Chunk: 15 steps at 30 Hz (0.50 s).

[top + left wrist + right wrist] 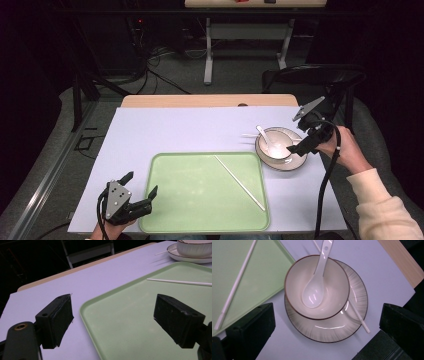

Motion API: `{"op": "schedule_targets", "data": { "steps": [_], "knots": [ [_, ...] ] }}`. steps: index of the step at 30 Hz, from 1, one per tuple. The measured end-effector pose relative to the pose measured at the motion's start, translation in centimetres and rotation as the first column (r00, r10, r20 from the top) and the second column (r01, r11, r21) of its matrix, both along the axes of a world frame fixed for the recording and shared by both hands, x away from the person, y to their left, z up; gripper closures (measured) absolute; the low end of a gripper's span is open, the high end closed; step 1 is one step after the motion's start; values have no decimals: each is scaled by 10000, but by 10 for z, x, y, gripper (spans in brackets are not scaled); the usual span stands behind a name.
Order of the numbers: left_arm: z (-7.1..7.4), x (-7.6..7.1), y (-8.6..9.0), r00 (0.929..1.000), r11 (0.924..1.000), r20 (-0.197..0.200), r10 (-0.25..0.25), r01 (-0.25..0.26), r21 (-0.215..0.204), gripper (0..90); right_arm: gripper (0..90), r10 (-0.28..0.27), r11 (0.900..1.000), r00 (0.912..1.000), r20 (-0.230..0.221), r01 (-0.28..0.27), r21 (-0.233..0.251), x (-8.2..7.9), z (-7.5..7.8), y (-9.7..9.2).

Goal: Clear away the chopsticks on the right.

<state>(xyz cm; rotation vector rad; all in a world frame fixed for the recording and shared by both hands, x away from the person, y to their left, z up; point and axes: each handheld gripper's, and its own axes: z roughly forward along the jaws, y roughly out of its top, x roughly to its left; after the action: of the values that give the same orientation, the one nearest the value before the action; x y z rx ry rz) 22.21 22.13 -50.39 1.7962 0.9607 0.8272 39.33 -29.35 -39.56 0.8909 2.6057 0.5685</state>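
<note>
Under right gripper (322, 322) (jaws apart): chopstick (359, 318) on plate (329, 332) beneath bowl (317, 287); left gripper (137, 192) open.

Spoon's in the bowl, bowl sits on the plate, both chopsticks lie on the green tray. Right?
Not quite. One chopstick lies on the green tray; the other chopstick rests across the plate, under the bowl. The spoon is in the bowl, as the right gripper view shows.

The lilac-covered table (175, 130) carries a green tray (165, 200) and a plate (295, 163).
</note>
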Motion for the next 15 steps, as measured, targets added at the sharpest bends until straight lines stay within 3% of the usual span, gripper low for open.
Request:
{"op": "schedule_targets", "data": {
  "steps": [1, 6, 14, 15],
  "knots": [
    [0, 0, 0, 10000, 10000, 0, 0, 0, 0, 155, 0, 10, 9992, 9994, -335, -23, -391, 26, 5, -4],
    [0, 0, 0, 10000, 10000, -13, -4, 4, 6, 155, 0, 10, 9992, 9994, -335, -23, -391, 26, 5, -4],
    [0, 0, 0, 10000, 10000, -34, -45, 45, 41, 155, 0, -279, 9974, 9979, -585, 239, -677, 53, 2, -11],
    [0, 0, 0, 10000, 10000, -30, -40, 40, 18, 155, 0, -492, 9954, 9969, -611, 439, -850, 62, -1, -14]
  ]
}}
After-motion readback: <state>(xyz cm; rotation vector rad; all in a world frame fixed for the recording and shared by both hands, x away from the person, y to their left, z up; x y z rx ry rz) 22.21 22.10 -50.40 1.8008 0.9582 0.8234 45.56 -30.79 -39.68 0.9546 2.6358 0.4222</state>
